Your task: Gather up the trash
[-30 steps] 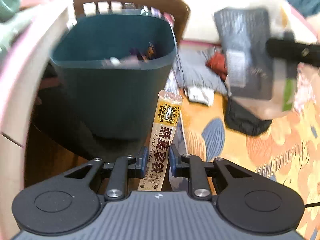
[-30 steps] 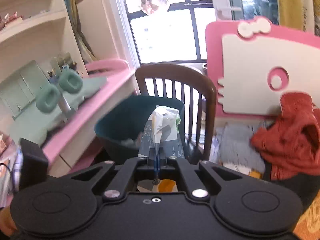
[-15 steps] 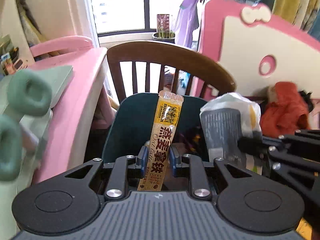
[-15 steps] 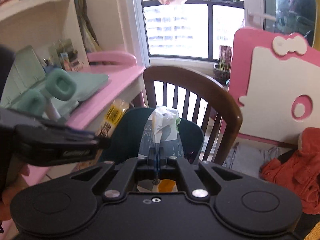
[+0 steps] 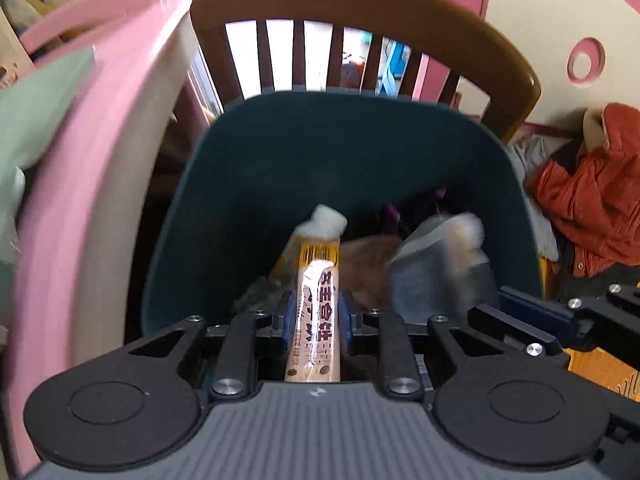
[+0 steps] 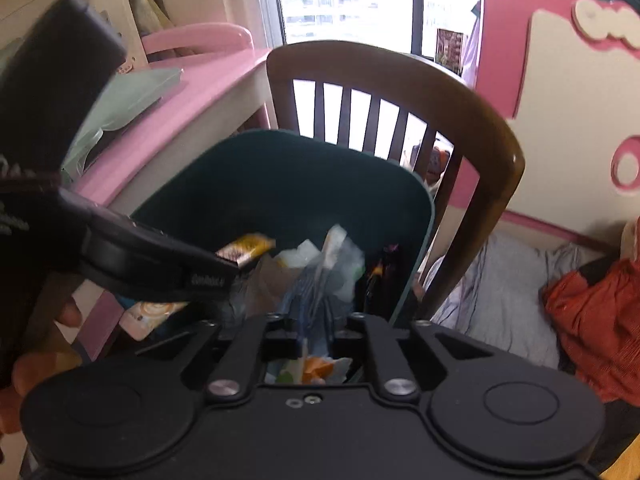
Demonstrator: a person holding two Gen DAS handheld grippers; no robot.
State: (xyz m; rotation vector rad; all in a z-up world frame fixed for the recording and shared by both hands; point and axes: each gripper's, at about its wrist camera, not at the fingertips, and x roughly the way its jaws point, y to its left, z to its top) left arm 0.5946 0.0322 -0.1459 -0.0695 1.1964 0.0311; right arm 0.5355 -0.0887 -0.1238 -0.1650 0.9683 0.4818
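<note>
left gripper point(image 5: 313, 316): its fingers are closed on a long yellow-and-cream stick sachet with printed characters point(image 5: 316, 300), pinched about mid-length, its far end reaching over the bin's mouth.
right gripper point(image 6: 317, 332): fingers drawn close together on a crumpled grey-blue and white plastic wrapper point(image 6: 320, 280); the wrapper's top pokes out over the bin, its tail bunches behind the fingers.
bin: a dark teal rounded-square plastic wastebasket point(image 5: 248, 184) sits in front of a brown wooden slat-back chair point(image 5: 360, 12) and beside a pink-edged bench point(image 6: 192, 100).
already inside: several pieces of trash lie in the bin, among them white crumpled bits, something tan and a dark wrapper; blur keeps me from telling more.
where the two held pieces are: both hang above the bin opening, neither let go; in the left wrist view the wrapper point(image 5: 440, 264) shows blurred just right of the sachet.
progress: judging by the bin's contents, a good part of the collecting is done; these two pieces are carried and positioned.
left to do: open both sets of fingers so the pieces drop in.
elsewhere: an orange-red ribbed garment point(image 5: 592, 196) lies to the right.
</note>
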